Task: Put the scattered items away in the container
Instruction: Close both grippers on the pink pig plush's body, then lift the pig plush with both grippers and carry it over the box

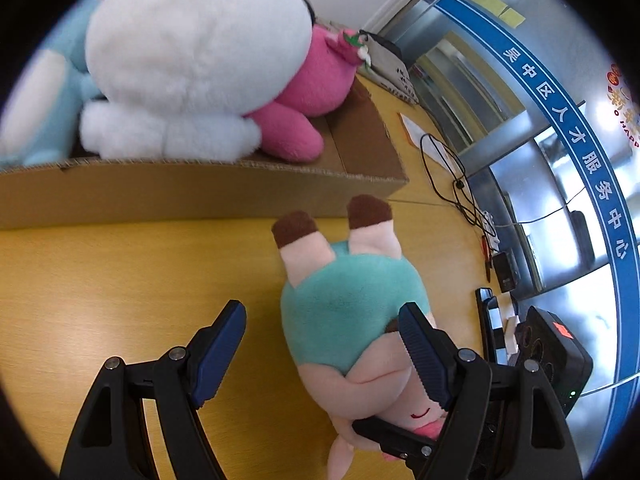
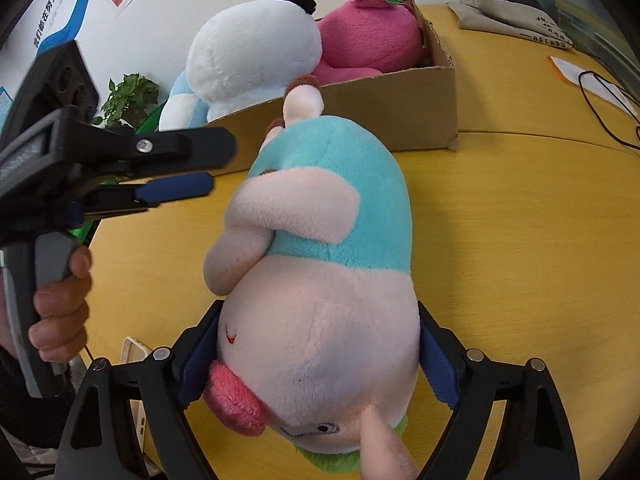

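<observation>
We take the open brown cardboard box (image 2: pixel 404 120) on the yellow wooden worktop (image 1: pixel 120 280) as our landmark. Inside it lie three soft toys: a large white plush animal (image 1: pixel 192 60) in the middle, a pink plush toy with a strawberry on its head (image 2: pixel 368 36) on one side of it, and a pale blue plush toy (image 1: pixel 44 92) on the other.

Just in front of the box's long wall lies the task's thing, a pink plush pig in a teal shirt (image 2: pixel 320 272), out on the worktop with its brown-tipped feet pointing at the box and its head pointing away from it.

Our right gripper (image 2: pixel 318 364) straddles the pig's head at the end farthest from the box – its blue-padded fingers (image 2: pixel 438 364) lie against both sides of the head. Whether they actually press on the plush we cannot tell.

Our left gripper (image 1: pixel 322 360) hangs beside the pig, a little farther from the box than the feet. Its fingers stand wide: one blue pad (image 1: pixel 422 356) lies in front of the teal shirt, the other (image 1: pixel 218 354) hangs over bare worktop, and nothing is gripped. In the right wrist view a hand (image 2: pixel 60 312) holds that gripper's handle.

Beyond the box's short end, a black cable (image 1: pixel 448 176) and a white sheet of paper (image 2: pixel 580 72) lie on the worktop.
</observation>
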### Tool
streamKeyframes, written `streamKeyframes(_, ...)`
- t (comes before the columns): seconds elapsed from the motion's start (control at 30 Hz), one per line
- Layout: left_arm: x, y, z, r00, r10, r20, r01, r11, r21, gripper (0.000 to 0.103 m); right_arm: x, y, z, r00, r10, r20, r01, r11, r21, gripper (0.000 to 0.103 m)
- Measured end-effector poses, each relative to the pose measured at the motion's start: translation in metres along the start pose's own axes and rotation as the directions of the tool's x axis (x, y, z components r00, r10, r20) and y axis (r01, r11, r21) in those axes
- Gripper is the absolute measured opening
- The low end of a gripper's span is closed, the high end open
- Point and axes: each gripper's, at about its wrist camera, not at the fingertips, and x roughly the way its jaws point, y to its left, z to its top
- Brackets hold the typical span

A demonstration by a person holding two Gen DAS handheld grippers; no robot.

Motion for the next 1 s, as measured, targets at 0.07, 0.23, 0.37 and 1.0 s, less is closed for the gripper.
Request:
streamKeyframes(0.07,0.005,0.006,-0.001,0.999,-0.051,-0.007,0.051,0.998,-0.03,0.079,0.0,0.0,-0.003,1.0,0.015,-0.005,-0.015,1.0,-0.004,0.09)
streamKeyframes(0.23,0.017,0.015,-0.002,0.988,-0.153,-0.033,0.149,0.984,-0.093,0.079,-0.001,-0.003,-0.008,0.998,0.066,-0.014,-0.066,0.998,-0.007,0.09)
streamKeyframes(0.37,0.02,0.012,-0.004,0.986,-0.162,-0.032,0.159,0.983,-0.088,0.079,-0.002,-0.005,-0.012,0.995,0.094,-0.023,-0.094,0.996,-0.009,0.09)
streamKeyframes(1.0,-0.007,-0.017,-0.004,0.981,-0.193,-0.024,0.193,0.981,0.004,0.052,-0.023,0.001,-0.024,0.996,0.085,0.005,-0.084,0.994,-0.066,0.081)
